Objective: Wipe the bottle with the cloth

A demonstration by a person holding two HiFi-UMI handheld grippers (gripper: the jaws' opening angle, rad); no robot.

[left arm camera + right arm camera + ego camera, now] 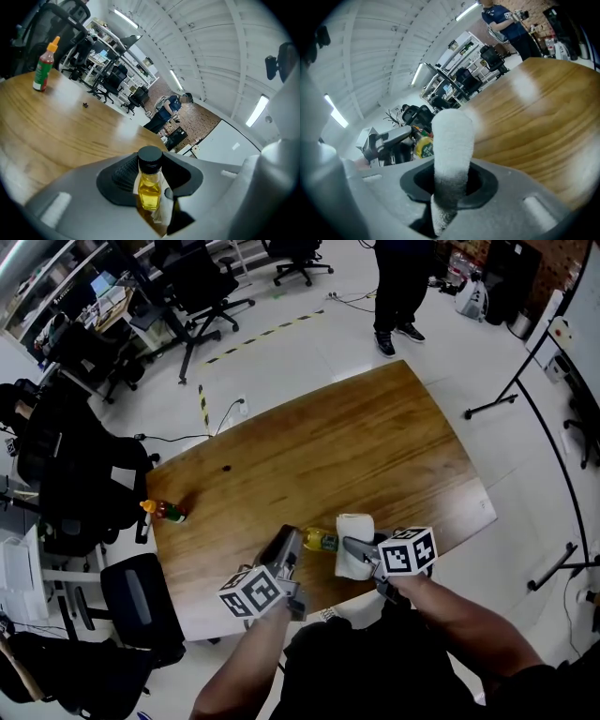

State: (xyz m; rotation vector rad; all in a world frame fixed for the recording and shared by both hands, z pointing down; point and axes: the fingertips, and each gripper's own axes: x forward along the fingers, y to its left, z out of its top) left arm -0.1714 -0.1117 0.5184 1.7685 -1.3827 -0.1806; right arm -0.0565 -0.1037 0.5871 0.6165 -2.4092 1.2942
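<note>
Left tool (287,545) in the head view is pinching the small bottle (321,539) of yellow liquid, right tool (354,547) is clamped on the folded white cloth (355,559); both are over the near edge of the wooden counter (319,446), cloth right up against the bottle, can't tell if it's actually touching; forearms come in from the bottom and converge, tools pointing at each other; a sauce bottle (165,511) sits well apart on the left

Left gripper view: jaws pressed on the bottle's sides, black cap poking up between them, so it's a firm hold

Right gripper view: the cloth stands up between the closed jaws, bottle just beyond it

My read: pickup is done and both things are brought together; the actual rubbing looks barely started or mid-go, no way to tell how much is wiped
</note>
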